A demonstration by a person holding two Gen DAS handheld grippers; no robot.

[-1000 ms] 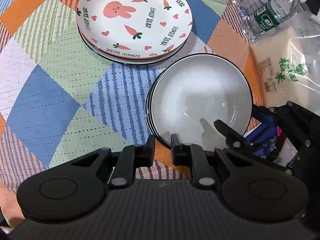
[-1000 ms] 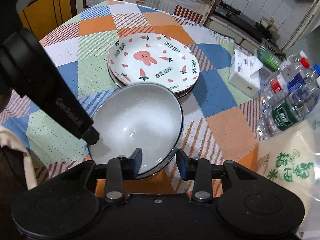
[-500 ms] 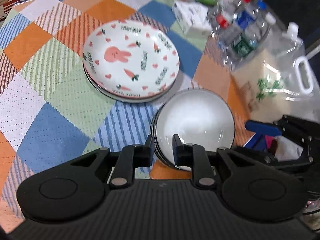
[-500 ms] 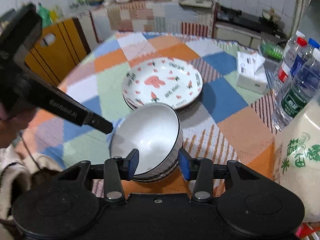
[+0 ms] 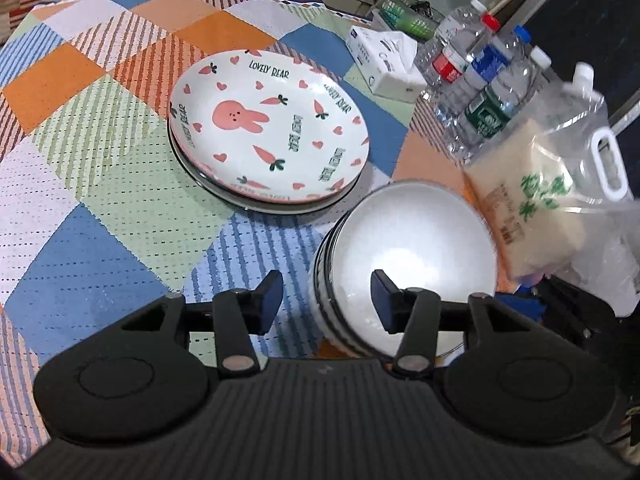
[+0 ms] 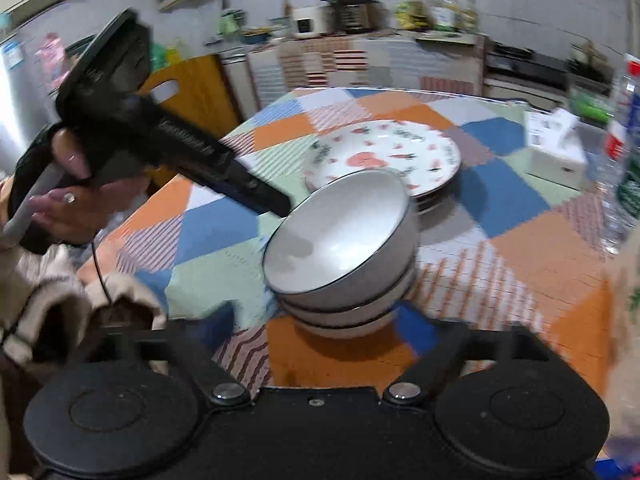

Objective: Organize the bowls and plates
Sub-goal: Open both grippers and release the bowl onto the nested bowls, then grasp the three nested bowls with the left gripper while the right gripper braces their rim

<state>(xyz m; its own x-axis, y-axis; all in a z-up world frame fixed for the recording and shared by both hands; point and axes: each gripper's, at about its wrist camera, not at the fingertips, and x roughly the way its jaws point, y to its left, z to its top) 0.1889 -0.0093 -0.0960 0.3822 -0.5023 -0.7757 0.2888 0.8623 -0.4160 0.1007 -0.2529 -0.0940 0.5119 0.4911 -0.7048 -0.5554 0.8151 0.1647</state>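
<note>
Over patchwork tablecloth (image 5: 120,152), both grippers' jaws are opening, empty, beside stacked bowls (image 6: 340,256).

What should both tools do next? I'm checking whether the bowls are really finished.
Probably ease both tools back from the bowl stack and leave it. The bowls sit nested on the tablecloth beside the bunny plates. The left tool and right tool are opening, with neither pressing on a bowl. The top bowl looks slightly tilted, so withdraw gently.
</note>
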